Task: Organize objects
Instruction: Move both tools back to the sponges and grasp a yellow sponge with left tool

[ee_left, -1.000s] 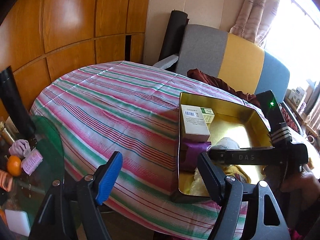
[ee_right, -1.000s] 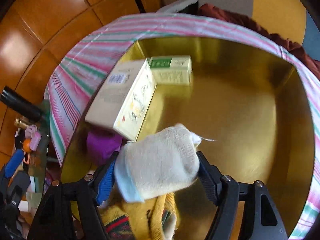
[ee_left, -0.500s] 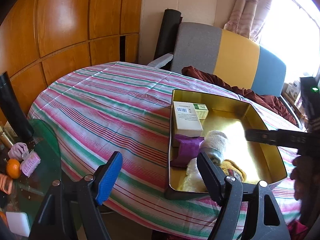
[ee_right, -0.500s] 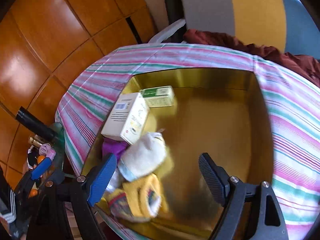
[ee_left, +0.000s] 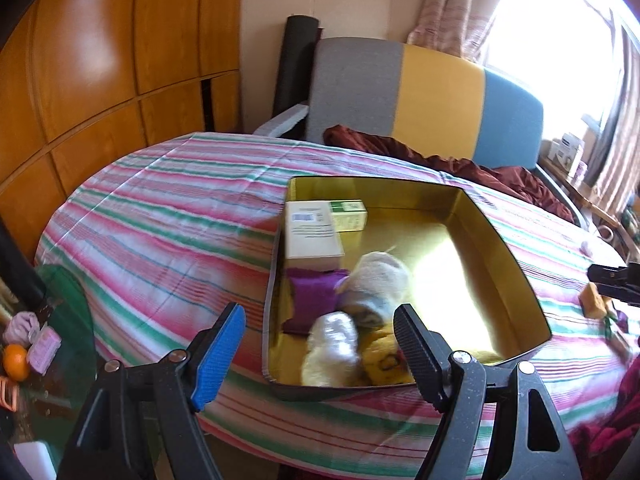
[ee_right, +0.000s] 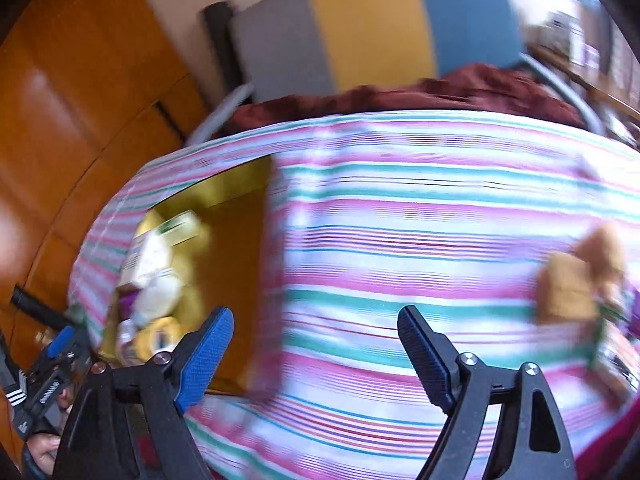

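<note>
Now your right gripper (ee_right: pixel 316 354), jaws spread and empty, faces the blurred soft tan plush lump (ee_right: pixel 580 280) lying on the striped tablecloth (ee_right: pixel 400 240) outside the gold rectangular tin (ee_left: pixel 500 240); likely light and squashy, so pinch its bulk, while your left gripper (ee_left: pixel 320 346) hovers spread.

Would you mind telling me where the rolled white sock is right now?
In the left wrist view, the rolled white sock lies inside the gold tin, on its left side, between the purple cloth and the yellow sock.
</note>
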Available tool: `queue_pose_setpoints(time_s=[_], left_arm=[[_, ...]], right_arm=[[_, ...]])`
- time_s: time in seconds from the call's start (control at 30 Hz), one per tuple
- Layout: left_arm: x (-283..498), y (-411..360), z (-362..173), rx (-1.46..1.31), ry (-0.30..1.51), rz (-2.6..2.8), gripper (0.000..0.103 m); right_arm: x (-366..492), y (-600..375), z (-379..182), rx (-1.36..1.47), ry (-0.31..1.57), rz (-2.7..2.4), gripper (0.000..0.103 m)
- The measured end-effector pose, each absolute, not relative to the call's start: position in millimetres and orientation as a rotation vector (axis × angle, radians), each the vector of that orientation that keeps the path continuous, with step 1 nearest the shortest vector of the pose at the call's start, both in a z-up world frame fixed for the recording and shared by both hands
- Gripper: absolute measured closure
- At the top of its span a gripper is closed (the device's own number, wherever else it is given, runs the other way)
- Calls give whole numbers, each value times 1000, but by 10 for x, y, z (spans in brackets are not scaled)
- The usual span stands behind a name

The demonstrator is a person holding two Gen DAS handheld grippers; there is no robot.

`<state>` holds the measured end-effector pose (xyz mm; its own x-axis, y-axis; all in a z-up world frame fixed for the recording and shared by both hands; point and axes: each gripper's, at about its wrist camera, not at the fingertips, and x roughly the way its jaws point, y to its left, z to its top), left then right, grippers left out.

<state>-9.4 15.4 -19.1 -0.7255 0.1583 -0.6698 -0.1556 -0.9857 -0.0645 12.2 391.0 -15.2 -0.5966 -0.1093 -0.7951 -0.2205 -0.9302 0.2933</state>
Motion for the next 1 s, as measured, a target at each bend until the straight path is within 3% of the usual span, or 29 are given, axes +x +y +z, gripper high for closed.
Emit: queue_pose_setpoints(time_s=[0.47, 0.63, 0.8, 1.0], left_arm=[[-37, 1238, 110, -954, 152, 2525, 20], [42, 1845, 165, -914, 231, 2402, 15], [97, 2544, 64, -930, 313, 2253, 12], [109, 3283, -123, -973, 399, 2132, 12]], right_arm=[[1048, 6035, -160, -912, 960, 2202, 17], [1339, 6324, -366, -726, 1267, 2159, 17], [1458, 6397, -411, -619, 1403, 2145, 16], [1417, 6391, -407, -622, 1427, 2182, 15]])
